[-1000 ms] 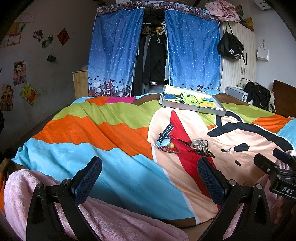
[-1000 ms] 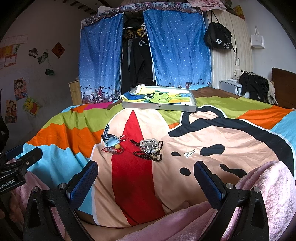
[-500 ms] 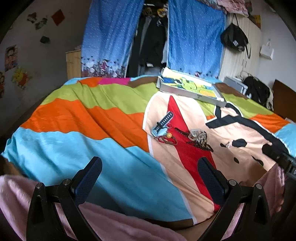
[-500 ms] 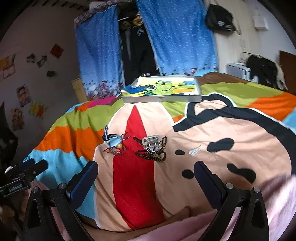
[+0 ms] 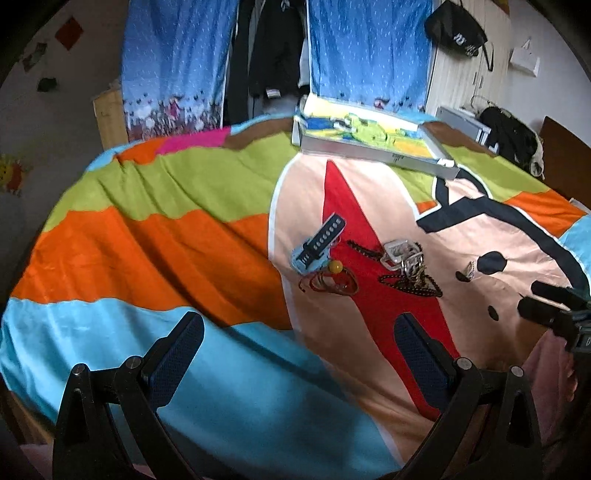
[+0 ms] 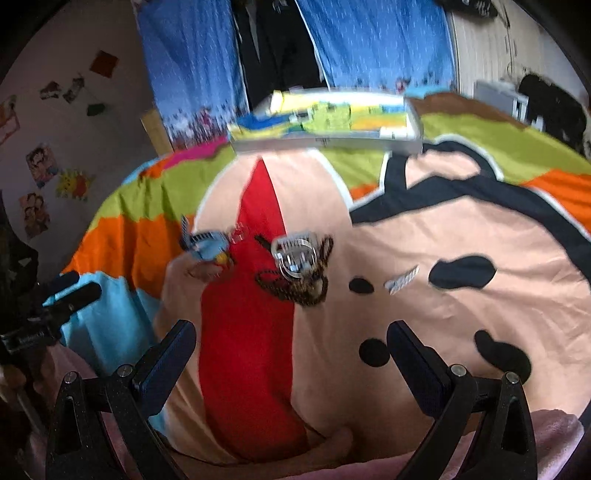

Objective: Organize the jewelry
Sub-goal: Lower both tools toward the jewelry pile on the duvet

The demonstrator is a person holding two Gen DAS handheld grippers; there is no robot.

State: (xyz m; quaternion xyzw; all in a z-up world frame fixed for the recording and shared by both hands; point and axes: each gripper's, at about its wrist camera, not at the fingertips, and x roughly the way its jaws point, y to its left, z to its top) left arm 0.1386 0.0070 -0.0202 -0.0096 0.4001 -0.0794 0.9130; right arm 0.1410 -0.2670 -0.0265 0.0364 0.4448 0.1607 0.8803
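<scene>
Both the left gripper (image 5: 295, 354) and right gripper (image 6: 291, 354) gape wide and empty at the frame bottom, so this looks like the approach: next, close on the bead necklace (image 6: 295, 288) mid-frame on the bedspread (image 6: 443, 314).

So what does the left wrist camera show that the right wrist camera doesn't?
Only the left wrist view shows the right gripper at its right edge and a black bag hanging whole on the wardrobe. Only the right wrist view shows the left gripper and cartoon posters. Both show the watch, red bracelet, dark bead necklace and box on the bedspread.
</scene>
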